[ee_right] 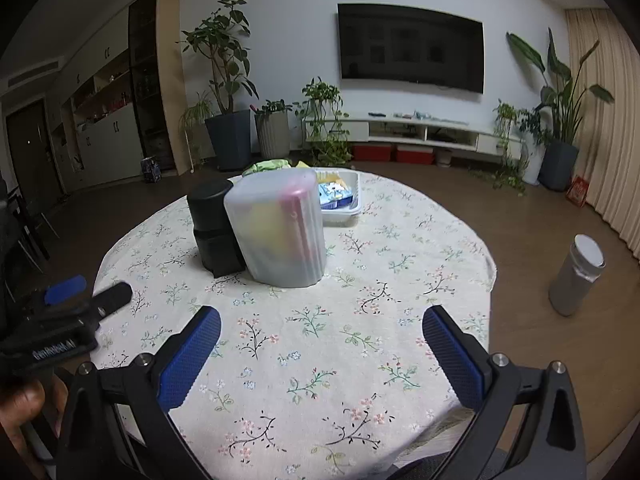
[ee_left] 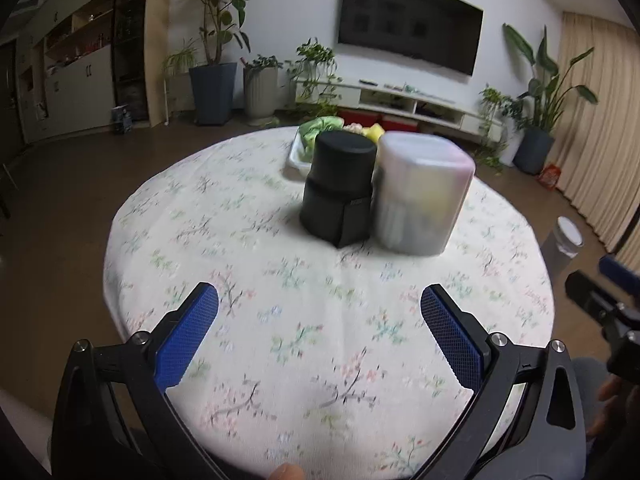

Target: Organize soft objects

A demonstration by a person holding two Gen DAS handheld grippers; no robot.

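A white tray (ee_right: pixel 344 210) at the far side of the round table holds soft items: a green one (ee_left: pixel 320 128), a yellow one (ee_left: pixel 374 133) and a blue-and-white one (ee_right: pixel 334 194). In front of it stand a black cylindrical container (ee_left: pixel 340 184) and a translucent lidded container (ee_left: pixel 420 196) with coloured contents. My left gripper (ee_left: pixel 319 306) is open and empty above the near part of the table. My right gripper (ee_right: pixel 321 328) is open and empty too, also near the front edge. Each gripper shows at the side of the other's view.
The table carries a floral cloth (ee_right: pixel 320 340). A grey cylindrical bin (ee_right: pixel 576 280) stands on the floor to the right. Potted plants (ee_right: pixel 228 136), a TV (ee_right: pixel 410 46) and a low white cabinet (ee_right: pixel 412 132) line the far wall.
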